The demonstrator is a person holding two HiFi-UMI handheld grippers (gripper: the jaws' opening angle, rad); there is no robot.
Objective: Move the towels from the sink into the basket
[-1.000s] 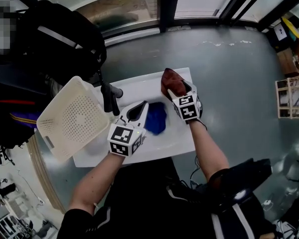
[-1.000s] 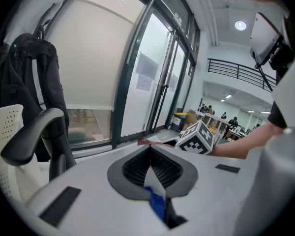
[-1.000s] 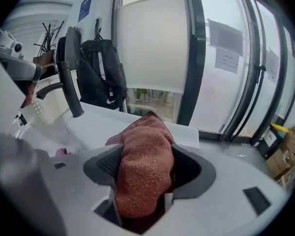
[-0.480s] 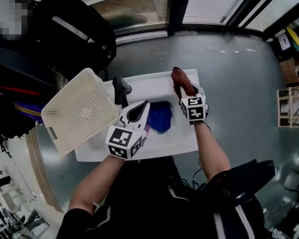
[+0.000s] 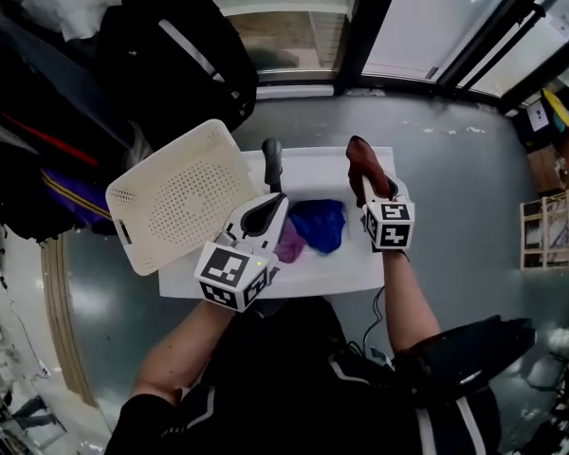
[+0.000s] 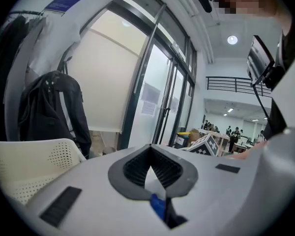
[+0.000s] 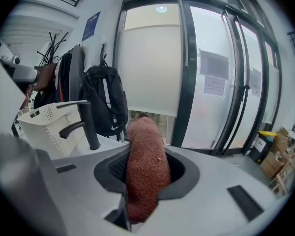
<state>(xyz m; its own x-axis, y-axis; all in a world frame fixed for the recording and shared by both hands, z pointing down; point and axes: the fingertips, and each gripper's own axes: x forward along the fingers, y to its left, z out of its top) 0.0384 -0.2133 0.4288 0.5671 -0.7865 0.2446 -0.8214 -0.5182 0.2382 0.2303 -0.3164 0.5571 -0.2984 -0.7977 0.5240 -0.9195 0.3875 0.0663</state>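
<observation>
White surface [image 5: 353, 273] with a sink [image 5: 313, 173] set in it, standing on a grey floor [image 5: 455, 188]. Black faucet [image 5: 272, 162] upright at the far edge, roughly mid-length. Blue towel [image 5: 321, 224] bunched in the sink, around the centre. Purple towel [image 5: 290, 242] touching the blue one on its left, a bit closer to the near edge. White perforated basket [image 5: 183, 194] at the left edge, open side up, covering the far-left corner and overhanging well past the surface on that side. Basket sits just beside the faucet; cannot tell if they touch.
</observation>
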